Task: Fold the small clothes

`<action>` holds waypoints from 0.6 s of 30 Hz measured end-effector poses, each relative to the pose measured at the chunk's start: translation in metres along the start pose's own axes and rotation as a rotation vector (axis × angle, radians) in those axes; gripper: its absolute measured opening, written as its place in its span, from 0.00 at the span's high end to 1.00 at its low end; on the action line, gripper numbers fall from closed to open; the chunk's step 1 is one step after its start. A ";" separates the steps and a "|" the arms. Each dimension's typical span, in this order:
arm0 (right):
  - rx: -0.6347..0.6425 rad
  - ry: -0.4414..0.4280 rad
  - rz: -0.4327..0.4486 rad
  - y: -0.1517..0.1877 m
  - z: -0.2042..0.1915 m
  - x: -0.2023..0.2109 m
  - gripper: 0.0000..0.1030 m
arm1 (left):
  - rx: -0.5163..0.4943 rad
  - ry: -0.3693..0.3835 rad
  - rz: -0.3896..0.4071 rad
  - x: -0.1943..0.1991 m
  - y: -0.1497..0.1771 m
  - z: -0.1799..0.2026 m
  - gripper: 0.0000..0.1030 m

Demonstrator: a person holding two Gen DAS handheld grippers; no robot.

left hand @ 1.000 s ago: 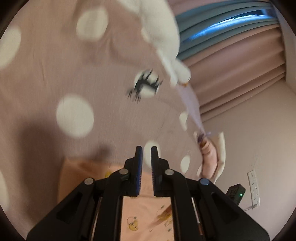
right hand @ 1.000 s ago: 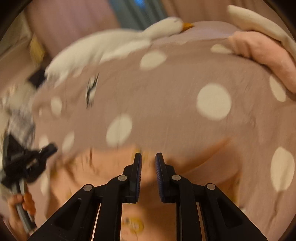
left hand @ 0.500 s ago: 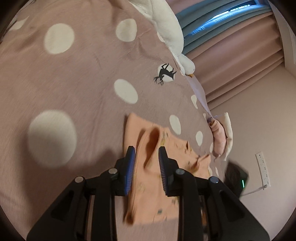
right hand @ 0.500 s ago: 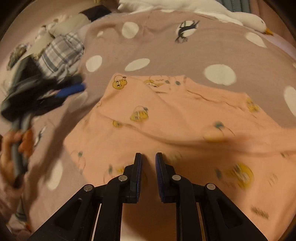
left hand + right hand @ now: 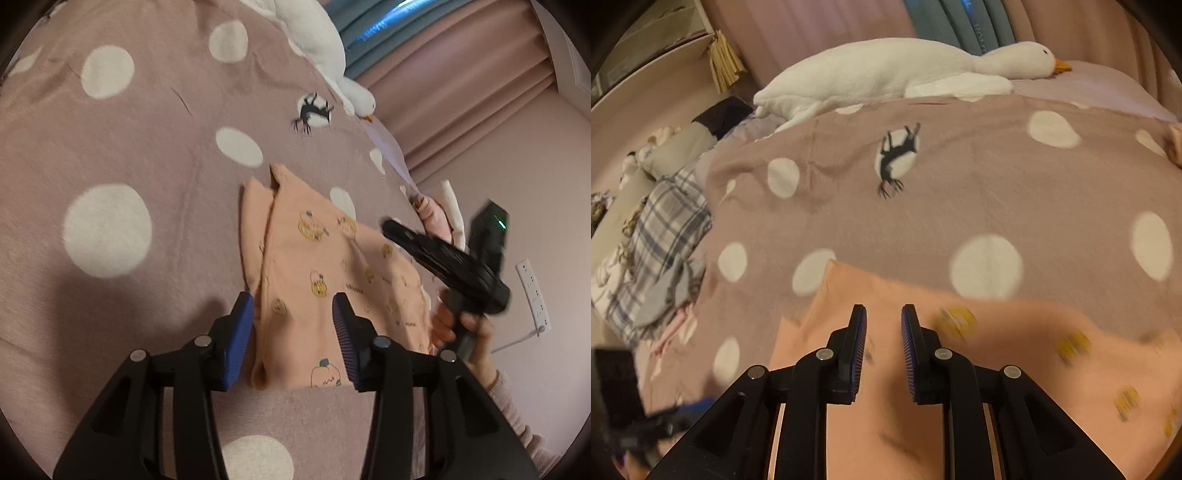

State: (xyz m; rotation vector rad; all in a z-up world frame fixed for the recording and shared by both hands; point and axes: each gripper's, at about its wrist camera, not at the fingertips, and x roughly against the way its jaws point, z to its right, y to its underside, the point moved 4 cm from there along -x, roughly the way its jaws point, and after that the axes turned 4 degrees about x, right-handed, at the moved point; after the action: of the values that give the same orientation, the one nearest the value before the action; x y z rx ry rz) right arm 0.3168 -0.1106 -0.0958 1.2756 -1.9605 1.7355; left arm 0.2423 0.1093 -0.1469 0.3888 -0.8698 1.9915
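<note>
Clothes first: the peach garment (image 5: 314,273) w/ small yellow prints lies flat on the bed's dotted cover (image 5: 110,155), near the front edge. Its left side is doubled over, a long fold line runs front to back, and a narrower layer sticks out beside it. So one fold looks done, maybe more; can't tell how many layers are underneath. Shape is still long and a bit uneven at the far end, so my guess is at least one more fold across is left, plus squaring up.

Left gripper (image 5: 291,325) hovers over the near end of the garment, jaws opening, about mid-wide. Cloth lies under and between the pads but they don't press it, nothing held.

Right gripper (image 5: 883,328) is over the same peach cloth from the other side, jaws narrow w/ a clear gap. No cloth pinched that I can see, tho the frame is blurred there.

More to do probably: a plaid piece (image 5: 661,236) and other bits sit bunched in a heap at the bed's far left, unfolded. A white goose plush (image 5: 894,74) lies along the back, out of the way.
</note>
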 end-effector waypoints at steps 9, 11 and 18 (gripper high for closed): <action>-0.152 0.044 -0.134 0.097 0.094 0.066 0.82 | 0.014 -0.024 -0.092 -0.034 0.016 -0.004 0.50; -0.193 0.098 -0.119 0.113 0.118 0.081 0.82 | 0.016 -0.021 -0.092 -0.031 0.019 -0.005 0.50; -0.418 0.126 0.028 0.125 0.165 0.134 0.78 | 0.033 -0.024 -0.104 -0.024 0.021 -0.004 0.45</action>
State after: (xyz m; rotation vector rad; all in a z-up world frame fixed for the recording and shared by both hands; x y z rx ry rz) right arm 0.2072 -0.3273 -0.1375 0.9740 -2.1245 1.2839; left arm 0.2382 0.0900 -0.1727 0.4685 -0.8158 1.9115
